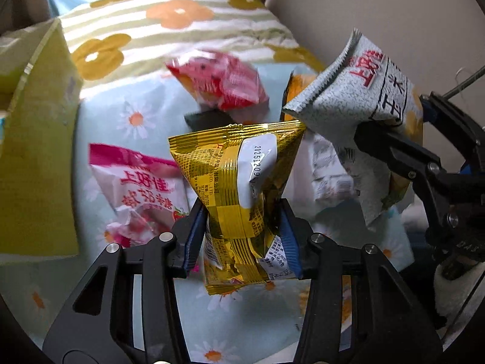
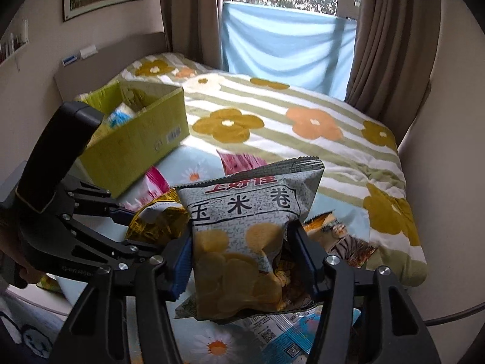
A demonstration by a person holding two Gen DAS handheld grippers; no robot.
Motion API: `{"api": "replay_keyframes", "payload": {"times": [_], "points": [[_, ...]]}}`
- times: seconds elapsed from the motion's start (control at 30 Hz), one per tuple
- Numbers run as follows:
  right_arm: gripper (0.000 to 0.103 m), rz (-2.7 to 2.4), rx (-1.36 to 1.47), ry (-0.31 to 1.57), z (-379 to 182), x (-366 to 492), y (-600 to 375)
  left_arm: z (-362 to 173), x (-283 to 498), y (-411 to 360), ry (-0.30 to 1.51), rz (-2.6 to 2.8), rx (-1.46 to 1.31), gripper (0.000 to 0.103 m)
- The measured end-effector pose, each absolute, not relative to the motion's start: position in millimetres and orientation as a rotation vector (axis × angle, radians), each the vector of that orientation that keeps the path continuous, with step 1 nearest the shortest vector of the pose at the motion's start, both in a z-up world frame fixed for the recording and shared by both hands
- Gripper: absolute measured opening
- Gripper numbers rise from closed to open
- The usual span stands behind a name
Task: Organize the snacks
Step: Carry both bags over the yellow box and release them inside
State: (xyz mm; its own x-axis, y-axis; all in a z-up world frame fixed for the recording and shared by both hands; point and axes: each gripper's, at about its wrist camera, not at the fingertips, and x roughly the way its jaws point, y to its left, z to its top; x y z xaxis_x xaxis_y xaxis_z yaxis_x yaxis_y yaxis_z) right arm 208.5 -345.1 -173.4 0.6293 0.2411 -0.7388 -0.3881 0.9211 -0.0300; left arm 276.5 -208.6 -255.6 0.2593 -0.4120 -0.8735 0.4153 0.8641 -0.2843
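My left gripper (image 1: pixel 241 212) is shut on a gold foil snack bag (image 1: pixel 236 163), squeezing its lower half and holding it above the bed. In the right wrist view the same gripper (image 2: pixel 136 230) and gold bag (image 2: pixel 157 221) appear at lower left. My right gripper (image 2: pixel 241 239) is shut on a grey speckled corn-roll bag (image 2: pixel 251 212), held upright off the bedding. From the left wrist view that grey bag (image 1: pixel 348 91) hangs at the right in the right gripper (image 1: pixel 400 124). A yellow-green cardboard box (image 2: pixel 136 139) stands open at the back left with packets inside.
Loose snacks lie on the daisy-print cover: a red bag (image 1: pixel 224 82), a pink bag (image 1: pixel 142 182), a white bag (image 1: pixel 327 170), an orange striped packet (image 2: pixel 342 239) and a blue-white packet (image 2: pixel 282 333). The box wall (image 1: pixel 36 151) stands close on the left. A flowered quilt (image 2: pixel 303 139) covers the bed behind.
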Motion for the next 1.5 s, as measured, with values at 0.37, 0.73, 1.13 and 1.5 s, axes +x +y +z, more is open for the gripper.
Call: {"api": "replay_keyframes", "payload": {"times": [0.37,0.73,1.13,1.5], "points": [[0.053,0.416,-0.115,0.750,-114,210,-327,-189,268,-163,1.021,-0.479,-0.081,0.042],[0.053,0.464,-0.078,0.763,-90,254,-238,-144,304,-48,0.926,-0.368,-0.139,0.042],[0.053,0.463,-0.002,0.828,-109,304,-93,-153,363,109,0.977,-0.300,-0.107,0.042],[0.053,0.352,0.088,0.949,-146,316,-53,-206,379,148,1.077,-0.268,0.128,0.042]]}}
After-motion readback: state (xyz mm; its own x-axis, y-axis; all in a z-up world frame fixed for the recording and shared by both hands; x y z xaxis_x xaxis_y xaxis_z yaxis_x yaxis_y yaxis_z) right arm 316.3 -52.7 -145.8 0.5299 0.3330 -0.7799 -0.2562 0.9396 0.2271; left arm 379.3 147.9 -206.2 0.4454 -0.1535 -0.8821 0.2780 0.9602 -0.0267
